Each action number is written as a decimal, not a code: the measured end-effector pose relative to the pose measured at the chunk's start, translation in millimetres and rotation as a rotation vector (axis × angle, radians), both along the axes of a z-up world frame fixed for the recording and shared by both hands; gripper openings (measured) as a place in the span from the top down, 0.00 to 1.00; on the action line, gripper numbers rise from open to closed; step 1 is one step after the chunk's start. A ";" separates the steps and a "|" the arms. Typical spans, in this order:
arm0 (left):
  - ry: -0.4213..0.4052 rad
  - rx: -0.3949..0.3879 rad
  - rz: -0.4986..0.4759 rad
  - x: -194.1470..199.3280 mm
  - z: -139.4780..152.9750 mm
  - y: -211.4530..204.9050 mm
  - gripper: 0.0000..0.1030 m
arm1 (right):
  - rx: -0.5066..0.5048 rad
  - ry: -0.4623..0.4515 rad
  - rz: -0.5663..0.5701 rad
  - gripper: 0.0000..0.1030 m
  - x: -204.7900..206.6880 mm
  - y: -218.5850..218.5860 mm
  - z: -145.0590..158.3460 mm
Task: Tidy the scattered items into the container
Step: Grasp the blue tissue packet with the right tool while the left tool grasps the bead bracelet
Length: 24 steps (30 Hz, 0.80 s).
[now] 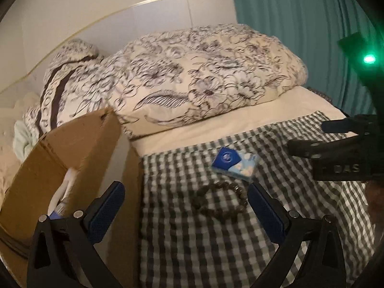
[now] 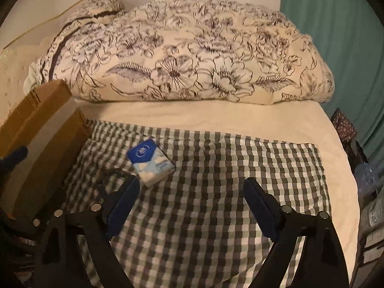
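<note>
On the checked cloth point(image 2: 216, 180) spread over the bed lies a small tissue pack point(image 2: 151, 164), blue at one end with a round white emblem and pale with cloud shapes at the other; its print is too blurred to read. In the right wrist view its long axis runs diagonally, blue end toward the cloth's far left corner. A dark bead bracelet point(image 1: 217, 200) lies as a loop just nearer than the pack, between the left gripper point(image 1: 186, 204) fingers, which stand spread and untouched by it. The right gripper point(image 2: 190, 201) is likewise parted with only cloth between; its housing reads "DAS". The cardboard box point(image 1: 60, 144) sits at the cloth's left edge, flaps up. A floral duvet point(image 2: 192, 55) is heaped along the far side.
</note>
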<state>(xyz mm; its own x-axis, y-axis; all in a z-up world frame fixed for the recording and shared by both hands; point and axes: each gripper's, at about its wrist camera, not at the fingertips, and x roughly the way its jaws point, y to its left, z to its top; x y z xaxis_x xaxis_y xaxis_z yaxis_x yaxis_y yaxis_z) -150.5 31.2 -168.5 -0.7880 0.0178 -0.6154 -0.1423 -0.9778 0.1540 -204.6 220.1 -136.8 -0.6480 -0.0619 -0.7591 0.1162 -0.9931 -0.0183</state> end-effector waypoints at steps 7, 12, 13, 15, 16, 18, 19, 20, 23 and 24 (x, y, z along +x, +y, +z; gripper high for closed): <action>-0.047 0.007 -0.054 -12.4 -22.2 23.0 0.00 | -0.056 -0.045 0.004 0.14 -23.0 4.6 -17.9; -0.116 0.046 -0.027 -29.6 -48.9 19.9 0.01 | -0.030 -0.073 0.057 0.15 -37.0 -8.6 -31.6; -0.125 0.050 -0.025 -32.0 -52.8 18.6 0.01 | -0.032 -0.078 0.063 0.15 -40.0 -10.1 -34.2; -0.129 0.048 -0.020 -35.0 -59.4 16.9 0.01 | -0.034 -0.092 0.076 0.15 -45.0 -12.7 -39.6; -0.132 0.048 -0.016 -37.1 -62.0 15.6 0.01 | -0.032 -0.100 0.087 0.15 -47.5 -15.3 -43.1; -0.148 0.059 0.006 -43.3 -68.7 9.3 0.01 | -0.022 -0.112 0.108 0.15 -52.7 -20.6 -49.4; -0.159 0.070 0.015 -46.8 -71.4 5.7 0.01 | -0.020 -0.115 0.117 0.15 -54.6 -22.5 -51.9; -0.173 0.083 0.024 -50.8 -75.0 1.9 0.01 | -0.018 -0.119 0.125 0.15 -56.7 -24.9 -54.7; -0.247 0.117 0.035 -63.8 -90.9 -4.9 0.01 | -0.014 -0.137 0.143 0.15 -63.7 -31.2 -64.3; -0.260 0.119 0.036 -66.2 -94.7 -4.6 0.01 | -0.013 -0.144 0.149 0.15 -65.5 -33.0 -67.1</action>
<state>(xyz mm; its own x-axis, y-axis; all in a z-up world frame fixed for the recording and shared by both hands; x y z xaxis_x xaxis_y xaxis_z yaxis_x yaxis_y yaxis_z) -216.7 26.6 -263.2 -0.6054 0.0766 -0.7922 -0.1269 -0.9919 0.0011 -270.0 187.2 -203.9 -0.5161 -0.1597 -0.8415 0.2627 -0.9646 0.0220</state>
